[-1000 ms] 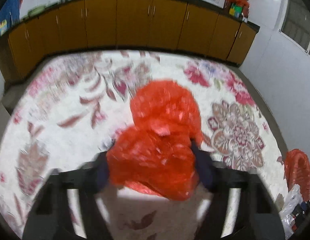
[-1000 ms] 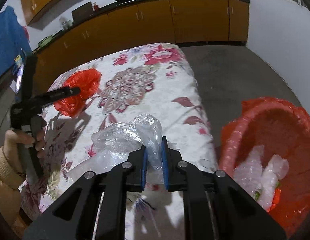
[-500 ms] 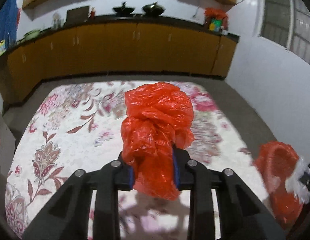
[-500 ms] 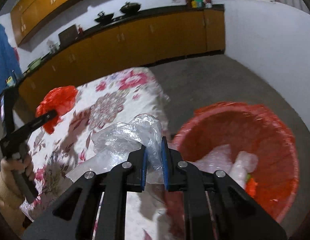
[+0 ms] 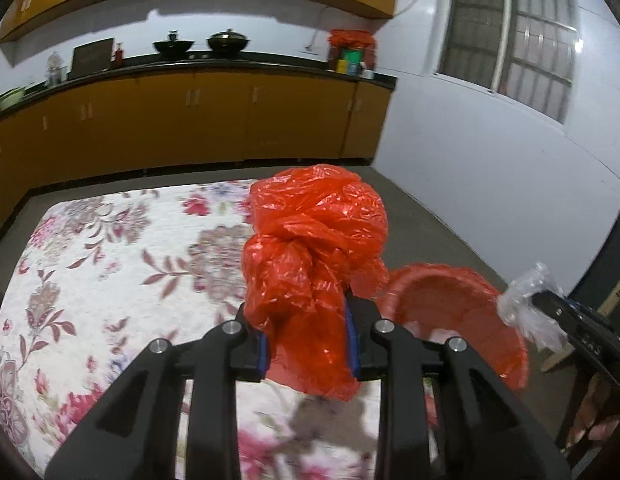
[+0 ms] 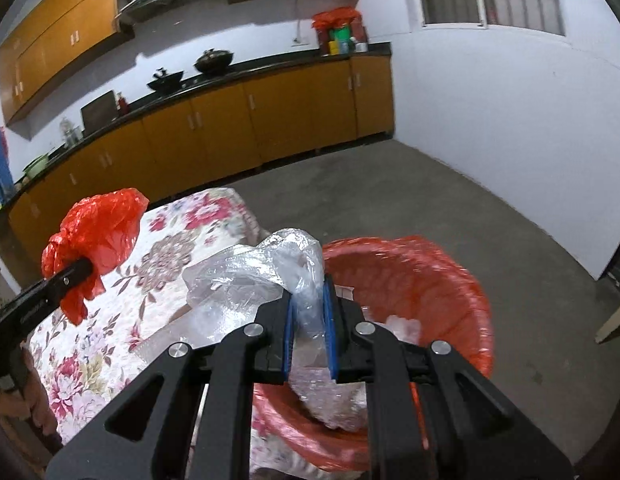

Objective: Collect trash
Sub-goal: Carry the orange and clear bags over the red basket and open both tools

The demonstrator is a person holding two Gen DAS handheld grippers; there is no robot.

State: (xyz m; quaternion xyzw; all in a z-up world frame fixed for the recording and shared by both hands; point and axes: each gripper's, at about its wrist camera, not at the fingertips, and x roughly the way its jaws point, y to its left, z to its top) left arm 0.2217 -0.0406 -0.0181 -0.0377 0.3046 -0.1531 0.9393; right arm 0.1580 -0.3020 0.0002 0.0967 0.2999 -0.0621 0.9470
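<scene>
Left wrist — tool [image 5: 308, 342] pinches red bag [image 5: 313, 240].

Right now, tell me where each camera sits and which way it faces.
Left wrist: on the left gripper, facing the cabinets; its fingers pinch the red bag above the floral table.
Right wrist: on the right gripper, aimed over the red bin; it is shut on the clear plastic.
Shared: table, bin, both bags, and each view shows the other gripper.
</scene>
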